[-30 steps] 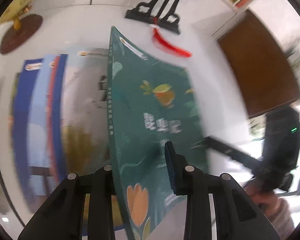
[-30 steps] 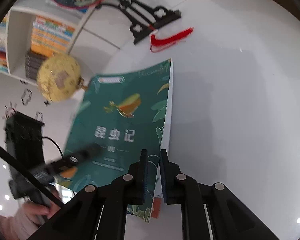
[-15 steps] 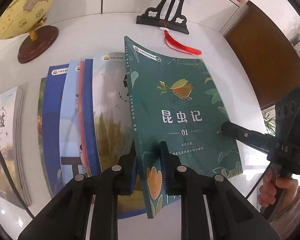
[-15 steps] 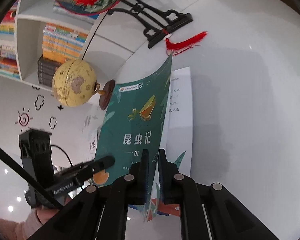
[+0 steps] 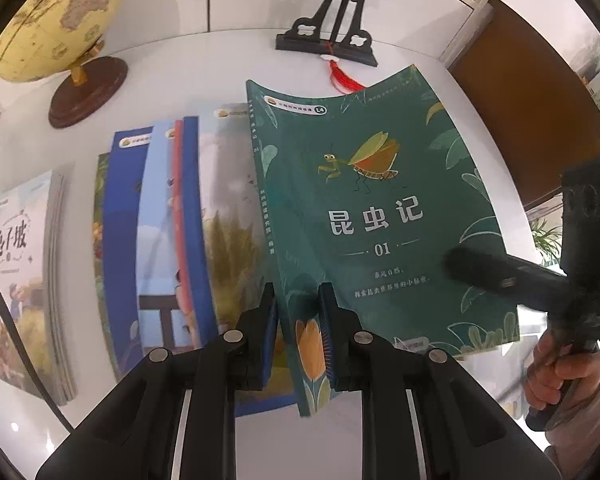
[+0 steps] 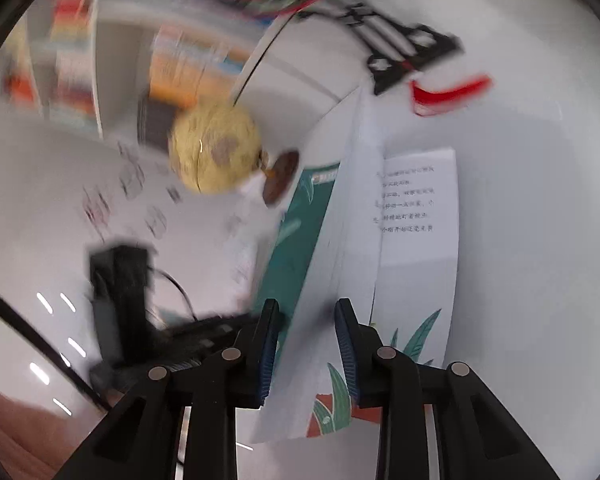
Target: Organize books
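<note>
On the white surface (image 5: 412, 80), the left hand-held gripper (image 5: 298, 332) pinches the lower spine edge of a green book (image 5: 380, 216), its blue pads pressed against the cover from either side. That book, with an insect drawn above its title, stands tilted with its cover leaning to the right in the left wrist view, its spine just beside a fanned row of books (image 5: 172, 232) lying overlapped on the surface. Farther left, apart from that row, lies another book with a pale illustrated cover (image 5: 20, 272). Beyond the books stand a yellow globe (image 5: 56, 12) on a dark round base and a black ornamental stand (image 5: 332, 36) with a red tassel (image 5: 340, 78) trailing from it. The right hand-held gripper (image 6: 306, 344) is opening its jaws; the green book's (image 6: 296, 240) cover and front pages pass between the pads, which no longer press on them. In that blurred right wrist view the book hangs open, a printed inner page (image 6: 418, 216) lying flat on the surface to the right of the raised cover. A person's hand (image 5: 556, 372) grips the right tool's handle at the edge of the left wrist view.
</note>
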Available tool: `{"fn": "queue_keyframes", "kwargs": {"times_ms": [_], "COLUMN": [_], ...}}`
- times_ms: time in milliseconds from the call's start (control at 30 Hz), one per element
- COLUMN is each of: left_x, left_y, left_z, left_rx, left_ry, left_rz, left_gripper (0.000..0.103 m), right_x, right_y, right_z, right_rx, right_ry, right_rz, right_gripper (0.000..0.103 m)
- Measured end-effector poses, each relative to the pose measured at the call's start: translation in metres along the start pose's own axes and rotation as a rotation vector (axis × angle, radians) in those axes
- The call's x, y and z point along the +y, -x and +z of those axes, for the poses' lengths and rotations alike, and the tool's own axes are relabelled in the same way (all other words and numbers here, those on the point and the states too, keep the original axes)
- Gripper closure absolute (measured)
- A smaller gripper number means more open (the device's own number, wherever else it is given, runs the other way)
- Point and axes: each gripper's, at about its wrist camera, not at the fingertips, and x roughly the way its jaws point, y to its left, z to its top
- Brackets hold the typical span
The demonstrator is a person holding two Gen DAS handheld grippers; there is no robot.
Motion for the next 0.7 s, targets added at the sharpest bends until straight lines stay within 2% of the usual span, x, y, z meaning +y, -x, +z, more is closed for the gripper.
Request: {"fn": "queue_keyframes", "kwargs": {"times_ms": [67,133,200,333,500,633,700], "left_x": [0.004,0.005,0.003,0.001,-0.001,-0.009,-0.011], "left_y": [0.001,0.004,0.009,0.012,0.008,0.000,-0.001], "left_z": [-0.004,-0.005,-0.008,-0.010,-0.010,-0.008,-0.006], "left_rx": [0.003,0.000,-0.011,-0.013,0.004,0.008,0.013], "left_ry": [0.009,0.004,-0.013,-0.024,-0.015,-0.026,-0.001], "left_rz": [-0.001,-0.006,-0.012,-0.036,-0.124,-0.142,-0.197], "left_gripper": [0.087,0.087,0.087,0.087,0.087,0.087,0.087], "right_x": [0.007,0.003,0.003,0.028,0.048,0.043,0.036], "right_y": [-0.017,-0.026,-0.025,-0.018,-0.011,-0.007,-0.003], "right_z": [-0.001,-0.002,-0.003,-0.008,-0.011,-0.018,-0.021], "right_rx": [0.057,0.062,0.043,0.019,0.004,-0.001,-0.006], "right_ry": [0.034,0.004,-0.006,0.071,0.104,0.080,0.054], "right_rz": [-0.084,-0.152,-0.191,-0.238,-0.257,-0.285,-0.294], "right_gripper": [0.081,0.097,0.098,0.099,0.099,0.099,0.099]}}
